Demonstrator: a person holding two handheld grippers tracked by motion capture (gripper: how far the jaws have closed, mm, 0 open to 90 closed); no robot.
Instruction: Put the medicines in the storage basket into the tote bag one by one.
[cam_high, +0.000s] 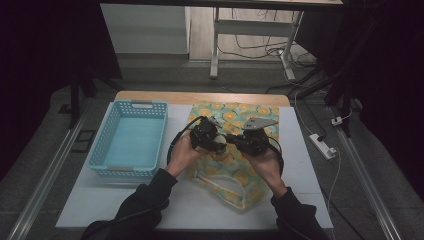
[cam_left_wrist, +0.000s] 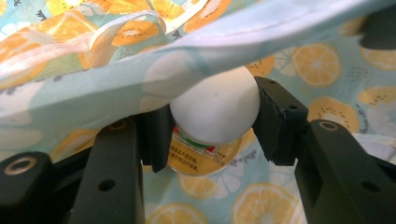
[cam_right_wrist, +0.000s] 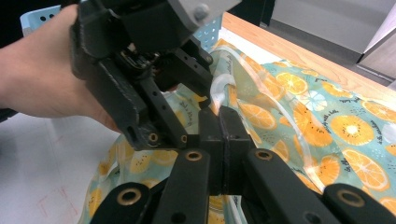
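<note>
Now white-capped bottle (cam_left_wrist: 214, 114) clamped between left gripper (cam_left_wrist: 210, 126) jaws, right gripper (cam_right_wrist: 219, 116) pinching bag (cam_right_wrist: 299, 107) edge.

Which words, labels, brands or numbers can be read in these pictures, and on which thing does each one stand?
No text can be read for certain.
Bottle label, under the white cap held by the left gripper: a few lines of small dark print on yellow, too blurred to read.
Fruit-print bag: tiny dark marks between the orange slices, too small to tell.
Blue basket: no text seen.
Table: faint red marks, not readable.
</note>
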